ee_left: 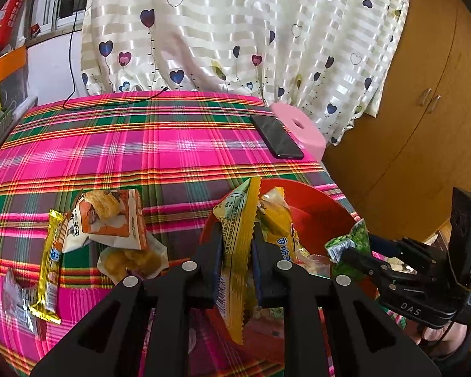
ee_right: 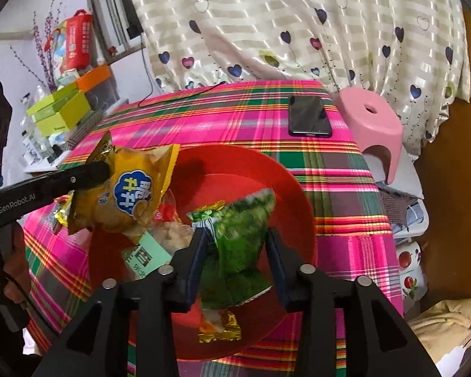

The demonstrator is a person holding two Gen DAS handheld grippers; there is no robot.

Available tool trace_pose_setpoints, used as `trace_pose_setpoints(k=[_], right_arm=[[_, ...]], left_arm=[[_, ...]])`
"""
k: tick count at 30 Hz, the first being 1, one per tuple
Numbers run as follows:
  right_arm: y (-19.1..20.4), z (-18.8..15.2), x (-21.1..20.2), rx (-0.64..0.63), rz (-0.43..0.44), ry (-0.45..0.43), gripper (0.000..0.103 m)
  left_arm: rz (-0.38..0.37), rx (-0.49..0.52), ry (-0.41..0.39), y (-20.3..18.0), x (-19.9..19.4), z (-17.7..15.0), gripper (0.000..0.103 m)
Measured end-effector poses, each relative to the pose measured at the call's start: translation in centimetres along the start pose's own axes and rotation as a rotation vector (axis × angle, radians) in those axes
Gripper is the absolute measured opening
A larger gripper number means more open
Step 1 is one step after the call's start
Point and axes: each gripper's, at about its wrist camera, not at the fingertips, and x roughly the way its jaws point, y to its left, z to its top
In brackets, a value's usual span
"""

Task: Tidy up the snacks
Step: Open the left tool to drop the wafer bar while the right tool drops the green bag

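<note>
My left gripper (ee_left: pixel 237 229) is shut on a yellow snack packet (ee_left: pixel 238 220) and holds it above the left rim of the red bowl (ee_left: pixel 317 210). The same packet (ee_right: pixel 132 188) shows in the right wrist view, pinched by the left gripper (ee_right: pixel 105 169). My right gripper (ee_right: pixel 237 235) holds a green snack packet (ee_right: pixel 238 235) over the red bowl (ee_right: pixel 251 169); the packet looks blurred and its right side sits apart from the right finger. Several small packets lie in the bowl.
Loose snacks (ee_left: pixel 110 220) and a gold bar (ee_left: pixel 51 264) lie on the plaid cloth (ee_left: pixel 141 144) left of the bowl. A black phone (ee_left: pixel 276 136) lies at the far right edge. A pink stool (ee_right: pixel 372 125) stands beyond the table.
</note>
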Motion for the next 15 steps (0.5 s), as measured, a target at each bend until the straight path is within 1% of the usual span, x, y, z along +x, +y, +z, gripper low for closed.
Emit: trace_pose_setpoints(k=[1,3,6,12,15], right_arm=[[-0.12,0.05,-0.03,0.002,-0.001,-0.001,0.043],[-0.21,0.12,-0.15,0.001,-0.006,-0.008,0.046],[-0.27,0.22,-0.31,0.004,-0.002,-0.019,0.046],[0.03,0.19,-0.59,0.007,0.014,-0.028,0.046],[0.27,0.04,-0.73,0.008,0.029,-0.026,0.046]], left_arm=[[-0.001,-0.004,-0.001,0.07,-0.02,0.05,0.026],[-0.011,-0.019,-0.002,0.40,0.00,0.14,0.038],[-0.033,-0.024,-0.014,0.56,-0.28,0.15,0.045],[-0.048,-0.018,-0.022,0.47,-0.75,-0.04,0.045],[-0.043,-0.012,-0.025,0.52,-0.96,-0.22,0.045]])
